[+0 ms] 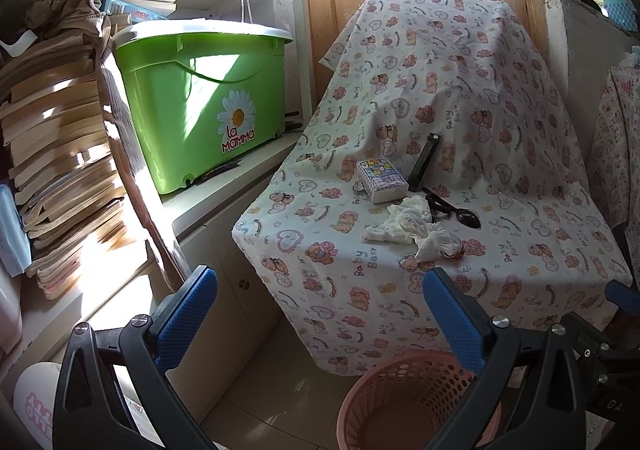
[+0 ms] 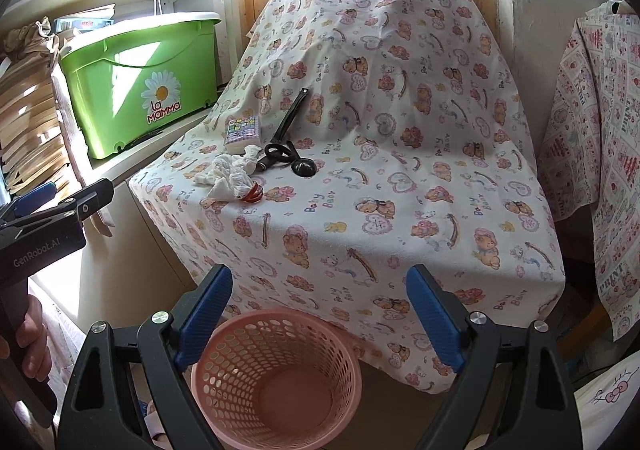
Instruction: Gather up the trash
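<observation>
Sunlight falls across a teddy-print cloth (image 2: pixel 400 177) draped over the table. Both claws hang wide open and empty: the left claw (image 1: pixel 320 290) and right claw (image 2: pixel 320 282). Beyond their tips lie crumpled tissues (image 2: pixel 230 175) beside black scissors (image 2: pixel 280 151); below the right claw stands a pink basket (image 2: pixel 276 378).

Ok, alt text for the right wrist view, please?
The open right gripper hovers above a pink perforated basket on the floor, facing a surface draped in a teddy-bear cloth. On the cloth lie crumpled tissues, a tissue pack and black scissors.
</observation>
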`<state>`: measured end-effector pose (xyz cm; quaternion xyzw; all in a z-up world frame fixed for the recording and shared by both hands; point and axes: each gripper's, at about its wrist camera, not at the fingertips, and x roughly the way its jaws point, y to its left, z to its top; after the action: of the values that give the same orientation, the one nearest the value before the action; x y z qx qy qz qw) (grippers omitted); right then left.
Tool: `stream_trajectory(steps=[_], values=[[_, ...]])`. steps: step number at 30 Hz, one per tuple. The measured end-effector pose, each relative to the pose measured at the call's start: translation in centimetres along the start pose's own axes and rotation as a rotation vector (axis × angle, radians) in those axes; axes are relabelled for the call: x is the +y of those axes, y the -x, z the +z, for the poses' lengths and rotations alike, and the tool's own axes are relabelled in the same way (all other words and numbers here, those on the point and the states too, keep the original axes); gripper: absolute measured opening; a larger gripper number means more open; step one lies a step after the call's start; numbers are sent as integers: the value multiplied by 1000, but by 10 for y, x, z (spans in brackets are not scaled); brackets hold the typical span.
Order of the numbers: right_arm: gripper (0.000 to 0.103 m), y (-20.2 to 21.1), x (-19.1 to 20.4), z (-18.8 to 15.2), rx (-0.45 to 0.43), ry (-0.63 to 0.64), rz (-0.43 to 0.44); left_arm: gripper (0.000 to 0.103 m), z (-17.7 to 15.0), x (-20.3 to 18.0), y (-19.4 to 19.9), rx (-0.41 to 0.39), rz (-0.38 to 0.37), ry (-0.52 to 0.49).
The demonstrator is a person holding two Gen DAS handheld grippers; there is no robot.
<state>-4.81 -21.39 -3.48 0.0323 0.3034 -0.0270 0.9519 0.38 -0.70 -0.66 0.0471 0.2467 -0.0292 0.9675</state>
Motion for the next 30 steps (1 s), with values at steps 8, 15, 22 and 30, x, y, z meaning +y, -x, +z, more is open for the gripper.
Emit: stream_trajectory(steps=[8, 15, 22, 30], values=[[90, -1, -2, 1, 1, -5, 0, 102, -1, -6, -1, -3, -3, -19], [90, -2, -3, 0, -4, -8, -7, 102, -2, -7, -3, 6, -6, -10], [90, -2, -4, 0, -15, -7, -14, 102, -1, -5, -2, -6, 1, -11], [90, -3, -7, 2, -10, -32, -13, 102, -1, -8, 1, -20, -1, -29]])
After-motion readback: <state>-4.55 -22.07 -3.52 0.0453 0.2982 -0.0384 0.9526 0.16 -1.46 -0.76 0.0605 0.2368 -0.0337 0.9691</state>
